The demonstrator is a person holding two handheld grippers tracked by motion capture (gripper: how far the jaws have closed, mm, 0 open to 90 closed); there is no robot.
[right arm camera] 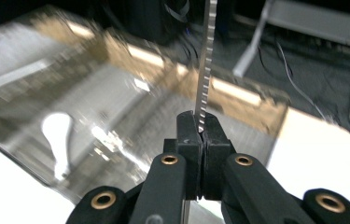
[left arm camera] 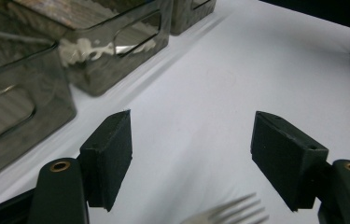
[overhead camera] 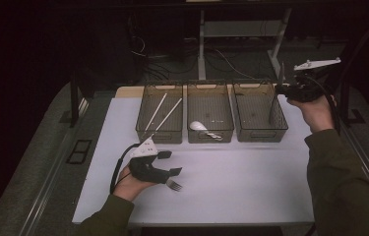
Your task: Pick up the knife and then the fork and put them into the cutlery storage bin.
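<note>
the left gripper [overhead camera: 170, 163], nearest the camera, rests low on the white table [overhead camera: 251, 182] well in front of the middle bin [overhead camera: 210, 119], and its jaws stand wide apart with nothing between the pads [left arm camera: 109, 156]. a fork [overhead camera: 174, 185] lies flat on the table just below those jaws, tines showing at the bottom edge of the left gripper view [left arm camera: 231, 214]; the open stance suggests the fork is about to be picked up or has been set there, and the pictures do not settle which. to the right of the middle bin, above the far corner of the right bin [overhead camera: 260, 118], the right gripper [overhead camera: 283, 89] is clamped tight on a serrated knife [right arm camera: 206, 70], blade standing upright out of the jaws. holding it by the handle end with the blade vertical would let it be lowered straight into a bin without catching the mesh wall. the sorting appears to go by type: the left bin [overhead camera: 160, 119] holds two white chopsticks [overhead camera: 162, 112], the middle bin holds a white spoon [overhead camera: 202, 128], and the right bin looks set aside for the knife.
</note>
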